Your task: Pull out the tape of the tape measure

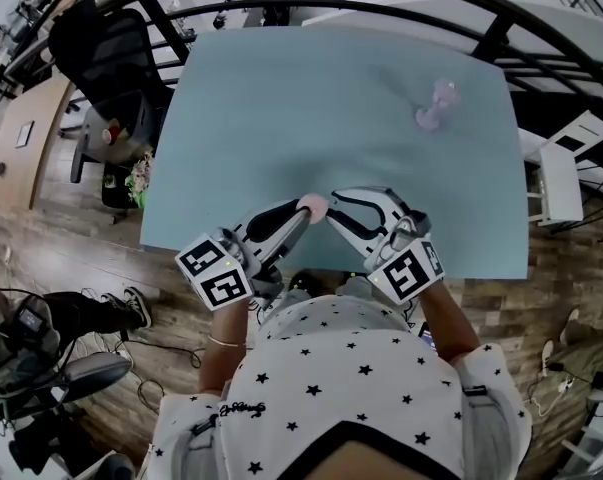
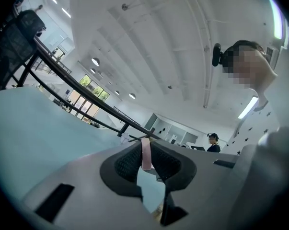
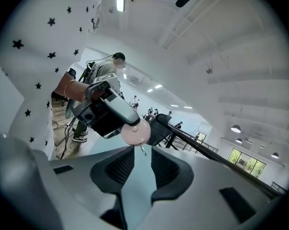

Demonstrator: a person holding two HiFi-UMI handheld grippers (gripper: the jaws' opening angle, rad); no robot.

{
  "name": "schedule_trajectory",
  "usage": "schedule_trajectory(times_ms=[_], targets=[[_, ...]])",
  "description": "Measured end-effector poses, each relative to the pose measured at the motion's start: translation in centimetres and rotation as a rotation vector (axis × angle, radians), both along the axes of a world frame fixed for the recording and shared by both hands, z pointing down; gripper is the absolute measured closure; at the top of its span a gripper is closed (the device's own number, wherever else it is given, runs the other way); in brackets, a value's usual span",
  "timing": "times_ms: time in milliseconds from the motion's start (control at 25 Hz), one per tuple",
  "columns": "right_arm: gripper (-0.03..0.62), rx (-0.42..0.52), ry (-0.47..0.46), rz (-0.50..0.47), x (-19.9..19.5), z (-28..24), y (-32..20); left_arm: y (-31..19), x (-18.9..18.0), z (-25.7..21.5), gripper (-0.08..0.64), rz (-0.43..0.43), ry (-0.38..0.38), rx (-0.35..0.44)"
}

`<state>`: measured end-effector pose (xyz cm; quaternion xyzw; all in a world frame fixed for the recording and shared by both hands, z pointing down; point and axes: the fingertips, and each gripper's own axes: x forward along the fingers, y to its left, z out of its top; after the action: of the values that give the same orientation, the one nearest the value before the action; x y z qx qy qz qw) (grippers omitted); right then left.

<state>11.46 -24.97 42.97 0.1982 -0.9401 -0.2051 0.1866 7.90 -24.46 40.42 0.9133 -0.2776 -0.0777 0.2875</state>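
Note:
A small round pink tape measure [image 1: 314, 205] is held above the near edge of the light-blue table [image 1: 281, 98]. My left gripper [image 1: 301, 211] is shut on it; in the left gripper view the pink case [image 2: 145, 153] sits edge-on, pinched between the dark pads. The right gripper view shows the case's flat face [image 3: 134, 132] with a small metal pull tab [image 3: 142, 150] hanging below it. My right gripper [image 3: 143, 153] meets it from the right, and the tab lies at the mouth of its jaws with a gap on both sides. Both grippers nearly touch tip to tip in the head view.
A pale pink and lilac object [image 1: 436, 106] lies at the table's far right. A black office chair [image 1: 101, 48] stands off the left edge, a white chair [image 1: 561, 168] off the right. A black railing [image 1: 541, 8] runs beyond the table. People stand in the background.

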Motion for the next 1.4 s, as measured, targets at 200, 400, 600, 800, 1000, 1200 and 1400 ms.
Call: schedule_trajectory(times_ms=[200,400,600,800,1000,1200,1400], targets=[[0.586,0.043,0.031,-0.010,0.0,0.4,0.4,0.3,0.1,0.1,0.482,0.012,0.004,-0.004],[0.589,0.033,0.041,0.016,0.3,0.5,-0.4,0.0,-0.7,-0.1,0.482,-0.004,0.007,-0.006],[0.589,0.026,0.060,0.060,1.1,0.9,-1.4,-0.3,-1.6,-0.2,0.482,-0.021,0.013,-0.009],[0.591,0.027,0.079,0.073,1.4,1.1,-1.6,-0.2,-1.6,0.0,0.482,-0.017,-0.003,-0.009],[0.591,0.032,0.096,0.094,1.6,1.1,-2.0,-0.4,-1.5,-0.1,0.482,-0.018,-0.018,-0.007],[0.591,0.037,0.110,0.109,1.6,1.2,-2.1,-0.3,-1.5,0.1,0.482,-0.018,-0.033,-0.009],[0.591,0.038,0.135,0.164,2.6,1.9,-2.8,-0.2,-1.5,0.2,0.483,-0.029,-0.030,-0.006]])
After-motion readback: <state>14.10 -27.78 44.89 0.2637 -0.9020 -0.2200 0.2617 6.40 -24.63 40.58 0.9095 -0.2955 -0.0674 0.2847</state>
